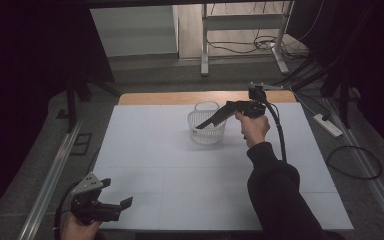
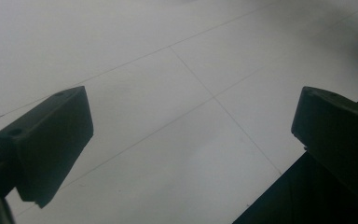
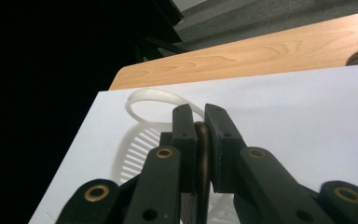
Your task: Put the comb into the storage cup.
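At centre right of the high view the right gripper (image 1: 203, 124) reaches into the white basket (image 1: 206, 131), jaws clamped on a thin dark object (image 3: 202, 154) I cannot identify, seen between them in the right gripper view. The step looks like placing it inside; next comes lowering and opening the jaws. At lower left, the left gripper (image 1: 122, 204) rests with jaws apart over the white table (image 1: 180, 190).
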A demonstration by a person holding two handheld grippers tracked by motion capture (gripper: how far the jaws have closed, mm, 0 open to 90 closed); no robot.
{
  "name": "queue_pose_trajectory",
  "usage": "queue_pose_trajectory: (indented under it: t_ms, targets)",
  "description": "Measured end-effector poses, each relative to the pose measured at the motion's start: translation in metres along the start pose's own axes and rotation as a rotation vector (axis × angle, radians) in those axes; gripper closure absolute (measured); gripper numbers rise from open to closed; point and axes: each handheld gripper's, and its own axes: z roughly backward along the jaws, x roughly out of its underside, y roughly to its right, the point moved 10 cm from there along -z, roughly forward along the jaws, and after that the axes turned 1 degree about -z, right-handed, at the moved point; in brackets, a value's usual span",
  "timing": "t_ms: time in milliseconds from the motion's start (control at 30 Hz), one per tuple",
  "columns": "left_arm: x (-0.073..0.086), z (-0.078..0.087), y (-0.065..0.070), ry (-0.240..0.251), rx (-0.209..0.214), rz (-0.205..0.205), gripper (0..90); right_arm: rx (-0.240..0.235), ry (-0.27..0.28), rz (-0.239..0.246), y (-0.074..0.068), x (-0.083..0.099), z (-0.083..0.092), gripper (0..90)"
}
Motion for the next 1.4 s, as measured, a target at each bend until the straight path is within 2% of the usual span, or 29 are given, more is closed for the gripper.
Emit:
queue_pose_trajectory:
  t_ms: [133, 333, 567, 733, 967, 1400]
  targets:
    - [0.0, 0.0, 0.0, -0.003, -0.001, -0.001, 0.0, 0.015, 0.001, -0.003, 0.007, 0.001, 0.0, 80.7]
    - [0.0, 0.0, 0.0, -0.004, -0.002, 0.0, 0.0, 0.067, -0.013, 0.03, 0.017, 0.006, -0.001, 76.7]
    - [0.0, 0.0, 0.0, -0.006, -0.003, 0.001, 0.0, 0.087, -0.024, 0.03, 0.026, 0.008, -0.001, 74.4]
    - [0.0, 0.0, 0.0, -0.007, -0.004, 0.002, 0.0, 0.131, -0.037, 0.059, 0.031, 0.011, -0.003, 69.5]
    - [0.0, -0.001, 0.0, -0.007, -0.005, 0.001, 0.0, 0.139, -0.028, 0.066, 0.031, 0.01, -0.003, 62.9]
    - [0.001, -0.001, 0.0, -0.009, -0.005, -0.001, 0.0, 0.166, -0.04, 0.124, 0.031, 0.012, -0.005, 46.4]
